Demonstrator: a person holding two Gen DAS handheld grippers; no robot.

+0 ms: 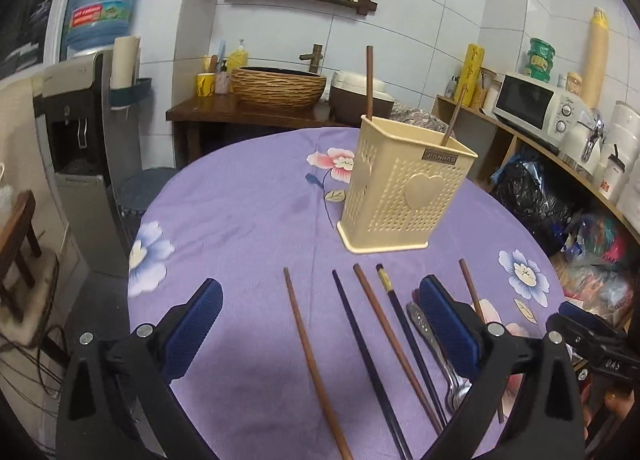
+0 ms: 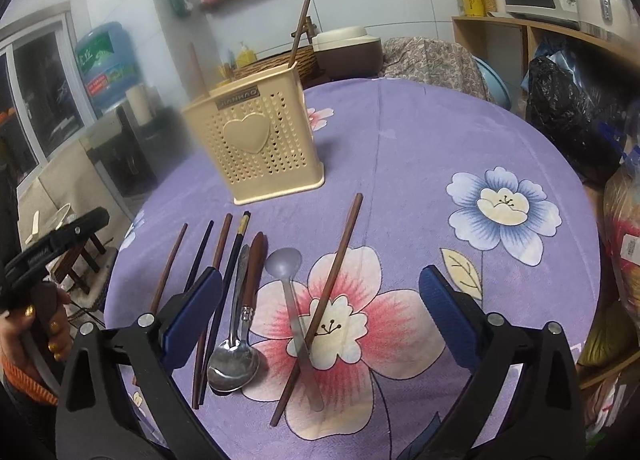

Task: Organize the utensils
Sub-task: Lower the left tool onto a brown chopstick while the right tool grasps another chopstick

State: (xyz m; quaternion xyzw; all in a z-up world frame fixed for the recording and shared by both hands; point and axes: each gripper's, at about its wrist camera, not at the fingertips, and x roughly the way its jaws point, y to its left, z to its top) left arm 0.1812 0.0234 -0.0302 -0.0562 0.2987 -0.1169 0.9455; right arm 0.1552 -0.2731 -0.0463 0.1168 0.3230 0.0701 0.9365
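Holder: the cream perforated plastic utensil holder with a raised heart stands upright on the round table under a purple flowered cloth, at twelve o'clock from both grippers, two brown chopsticks poking out of it.
Row on the cloth: brown and dark blue chopsticks lie side by side at six o'clock of the holder, with a steel spoon and a brown-handled utensil beside them.
In the way: one long brown chopstick lies crossed over a translucent grey plastic spoon on the pink flower.
Only the right wrist view shows: that crossed pair, and a hand on the other tool's grip at nine o'clock.
Only the left wrist view shows: the wicker basin and water dispenser behind the table.
Left gripper: jaws spread wide, nothing between the pads, tilted down over the chopstick row.
Right gripper: released, jaws wide, hanging over the crossed chopstick and plastic spoon without touching.
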